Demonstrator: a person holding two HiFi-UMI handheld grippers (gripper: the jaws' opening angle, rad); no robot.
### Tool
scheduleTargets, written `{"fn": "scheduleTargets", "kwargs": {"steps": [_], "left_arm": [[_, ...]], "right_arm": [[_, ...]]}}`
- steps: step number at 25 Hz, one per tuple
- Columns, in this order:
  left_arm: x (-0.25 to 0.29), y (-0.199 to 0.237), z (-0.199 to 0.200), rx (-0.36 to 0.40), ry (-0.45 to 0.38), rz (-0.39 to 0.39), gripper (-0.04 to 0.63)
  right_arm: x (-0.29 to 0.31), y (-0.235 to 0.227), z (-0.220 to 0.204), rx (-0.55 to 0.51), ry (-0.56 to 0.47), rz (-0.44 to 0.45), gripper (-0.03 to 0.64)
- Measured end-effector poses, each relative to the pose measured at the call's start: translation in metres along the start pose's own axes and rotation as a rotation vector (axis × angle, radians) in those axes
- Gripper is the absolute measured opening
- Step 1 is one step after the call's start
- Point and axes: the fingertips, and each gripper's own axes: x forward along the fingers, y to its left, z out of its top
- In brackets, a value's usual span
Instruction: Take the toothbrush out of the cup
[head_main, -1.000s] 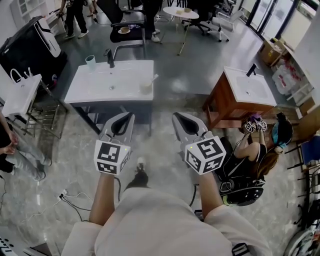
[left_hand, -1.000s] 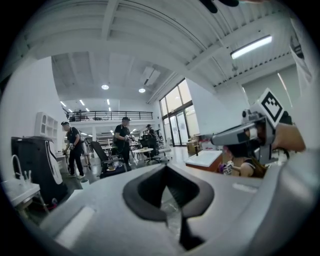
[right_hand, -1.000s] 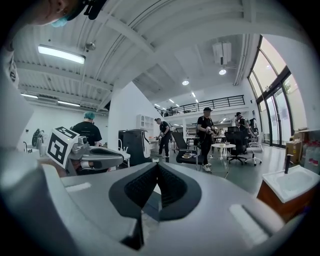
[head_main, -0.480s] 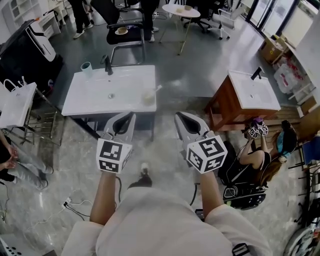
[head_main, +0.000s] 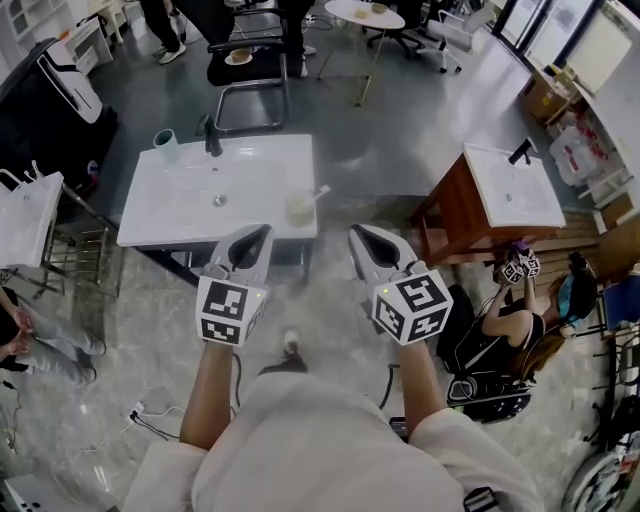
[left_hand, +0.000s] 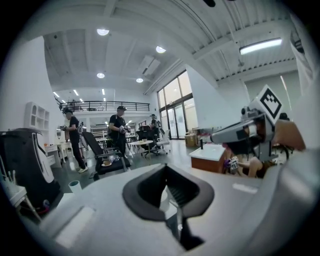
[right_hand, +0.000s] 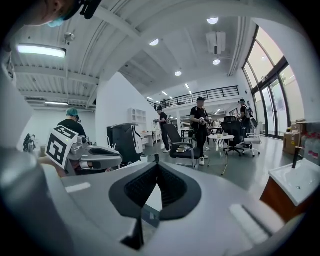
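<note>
Though tiny, toothbrush (head_main: 318, 192) aslant in cup (head_main: 298, 210)

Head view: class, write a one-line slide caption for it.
Left gripper and right gripper, both shut and empty, held short of a white washbasin where a cup holds a toothbrush.

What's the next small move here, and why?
Probably step in and carry the right gripper toward the cup. It and the left gripper are shut, empty and short of the counter, and the toothbrush leans toward the right side.
</note>
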Motion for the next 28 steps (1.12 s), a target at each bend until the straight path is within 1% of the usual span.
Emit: {"fn": "scheduleTargets", "kwargs": {"steps": [8, 10, 17, 21, 28], "left_arm": [[0.051, 0.043, -0.007, -0.011, 0.013, -0.042, 0.000], [0.064, 0.054, -0.010, -0.014, 0.017, -0.052, 0.000], [0.100, 0.094, -0.024, -0.020, 0.030, -0.092, 0.000], [0.115, 0.098, -0.032, -0.026, 0.042, -0.116, 0.000], [0.132, 0.102, -0.048, -0.033, 0.065, -0.144, 0.000]], "right_arm": [[0.059, -0.027, 0.002, 0.014, 0.038, -0.029, 0.009], [0.074, -0.035, 0.001, 0.021, 0.048, -0.040, 0.034], [0.120, -0.055, -0.007, 0.036, 0.080, -0.091, 0.039], [0.131, -0.063, -0.015, 0.049, 0.103, -0.111, 0.056], [0.151, -0.074, -0.038, 0.059, 0.161, -0.120, 0.082]]}}
